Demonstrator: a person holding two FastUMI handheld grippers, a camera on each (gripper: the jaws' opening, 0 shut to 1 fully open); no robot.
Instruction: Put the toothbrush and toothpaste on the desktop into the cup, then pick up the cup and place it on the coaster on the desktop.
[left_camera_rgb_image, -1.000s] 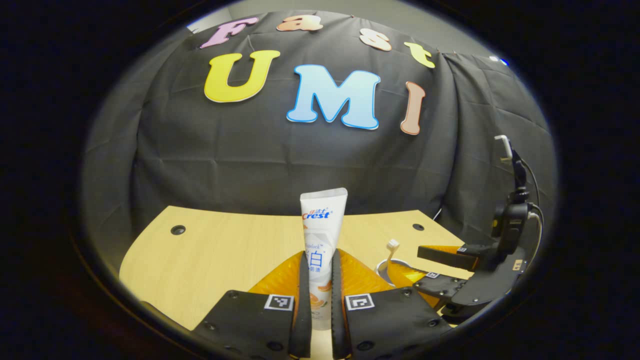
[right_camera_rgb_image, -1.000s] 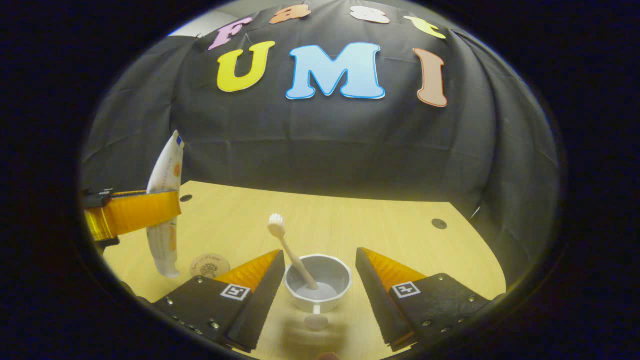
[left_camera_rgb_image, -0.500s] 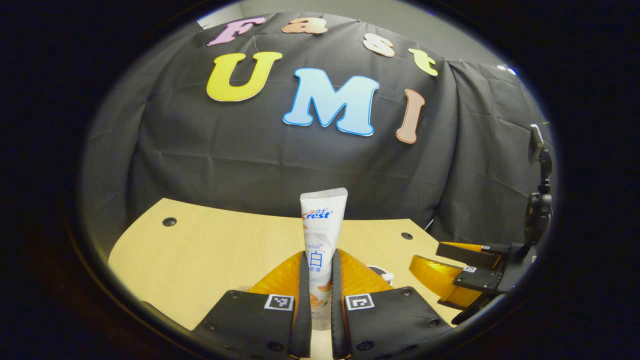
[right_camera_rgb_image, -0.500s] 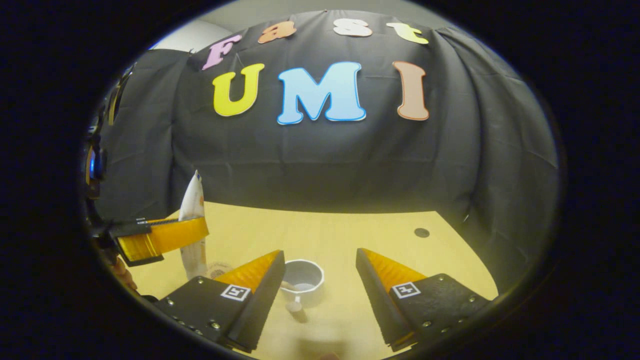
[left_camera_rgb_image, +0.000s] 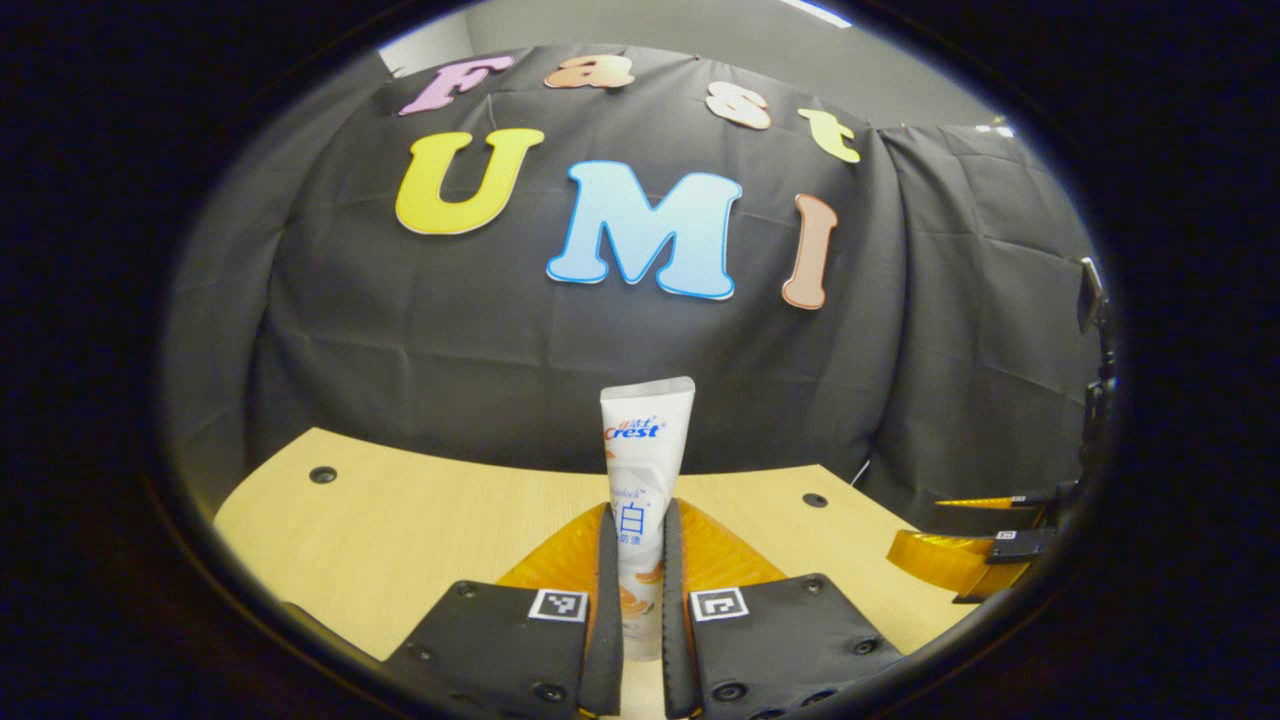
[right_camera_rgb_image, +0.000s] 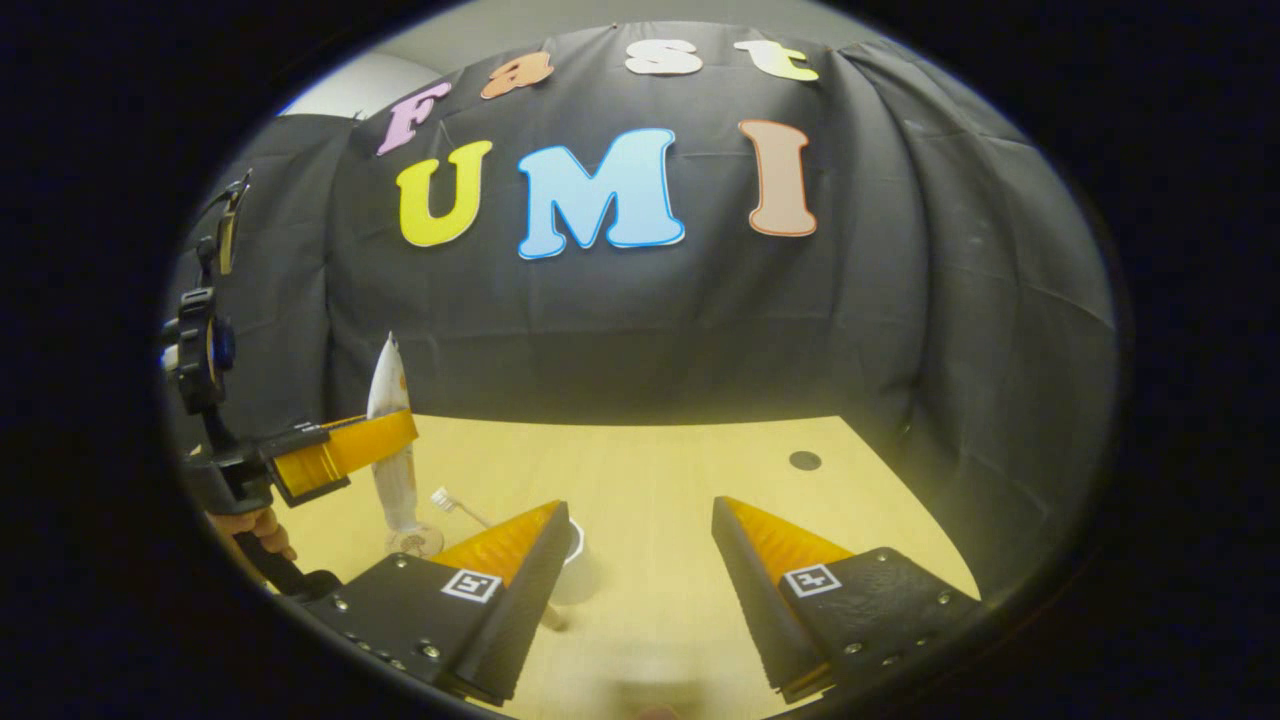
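Observation:
A white toothpaste tube (left_camera_rgb_image: 640, 480) stands upright between the fingers of my left gripper (left_camera_rgb_image: 640, 610), which is shut on it above the wooden table (left_camera_rgb_image: 400, 520). In the right gripper view that tube (right_camera_rgb_image: 392, 440) hangs at the left in the left gripper (right_camera_rgb_image: 345, 455), its lower end just above the round coaster (right_camera_rgb_image: 415, 541). The white cup (right_camera_rgb_image: 580, 575) is half hidden behind my right gripper's left finger. The toothbrush (right_camera_rgb_image: 445, 498) sticks out of it, leaning left. My right gripper (right_camera_rgb_image: 640, 545) is open and holds nothing; the cup lies to its left.
The black cloth wall closes off the back of the table (right_camera_rgb_image: 680, 480). A hand (right_camera_rgb_image: 250, 525) holds the left gripper at the left edge. The right gripper (left_camera_rgb_image: 970, 555) shows low at the right of the left gripper view.
My right gripper has drawn back and to the right, so the cup with the toothbrush slid from between its fingers to behind the left one. The left gripper still holds the tube.

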